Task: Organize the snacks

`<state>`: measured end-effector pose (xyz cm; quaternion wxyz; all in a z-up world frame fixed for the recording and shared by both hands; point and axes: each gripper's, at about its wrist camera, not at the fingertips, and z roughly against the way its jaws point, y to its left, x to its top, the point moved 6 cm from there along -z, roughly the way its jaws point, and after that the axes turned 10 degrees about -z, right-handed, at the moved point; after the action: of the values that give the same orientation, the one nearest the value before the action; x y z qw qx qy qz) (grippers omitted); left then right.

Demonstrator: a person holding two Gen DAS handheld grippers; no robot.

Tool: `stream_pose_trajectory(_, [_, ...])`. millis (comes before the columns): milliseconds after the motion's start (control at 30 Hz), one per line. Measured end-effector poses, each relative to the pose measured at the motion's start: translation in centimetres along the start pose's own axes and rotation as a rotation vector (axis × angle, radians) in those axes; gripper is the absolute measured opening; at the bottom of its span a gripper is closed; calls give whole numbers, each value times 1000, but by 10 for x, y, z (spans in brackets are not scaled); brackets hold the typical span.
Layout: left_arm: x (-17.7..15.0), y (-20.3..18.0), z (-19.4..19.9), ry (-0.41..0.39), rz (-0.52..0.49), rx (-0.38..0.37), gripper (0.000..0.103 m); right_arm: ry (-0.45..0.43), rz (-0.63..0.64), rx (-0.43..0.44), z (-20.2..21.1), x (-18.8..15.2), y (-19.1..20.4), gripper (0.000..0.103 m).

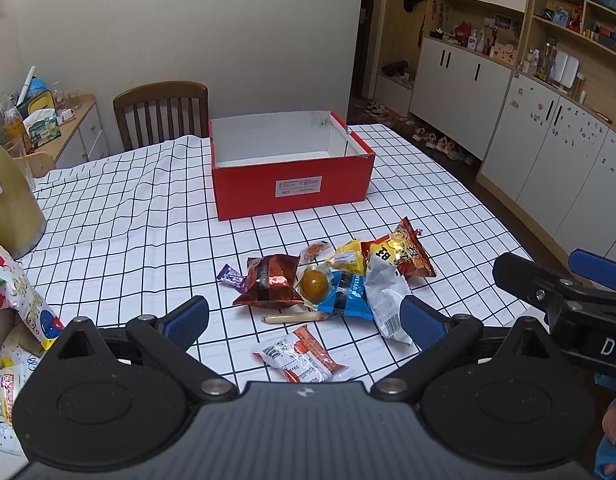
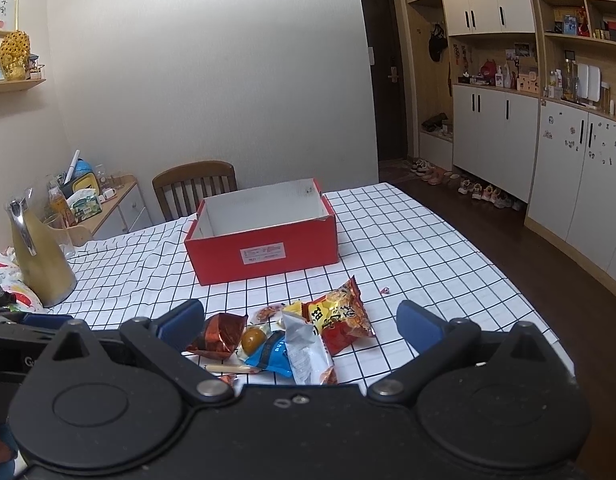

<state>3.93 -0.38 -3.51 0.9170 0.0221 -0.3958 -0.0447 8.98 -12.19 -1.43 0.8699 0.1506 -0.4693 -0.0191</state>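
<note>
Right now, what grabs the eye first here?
The open red box stands out mid-table on the checked cloth, with nothing visible inside. In front of it lies a loose heap of snacks, a red chip bag on its right side. Both grippers, left and right, hang open near the heap, holding nothing.

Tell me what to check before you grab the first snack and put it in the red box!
1. Red box open on top, looks empty: ok.
2. Left gripper fingers apart, holding nothing: ok.
3. Right gripper fingers apart, holding nothing: ok.
4. Snack pile in front of both grippers: ok.
5. Snacks lying separately: not ok, several overlap.
6. Orange-white packet lies apart from the pile: ok.
</note>
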Motion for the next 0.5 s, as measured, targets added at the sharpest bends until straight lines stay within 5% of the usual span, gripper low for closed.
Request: stream_pose_trajectory(500, [2,3,-6,11,19,6,102,11,56,45,-4,3,8,103])
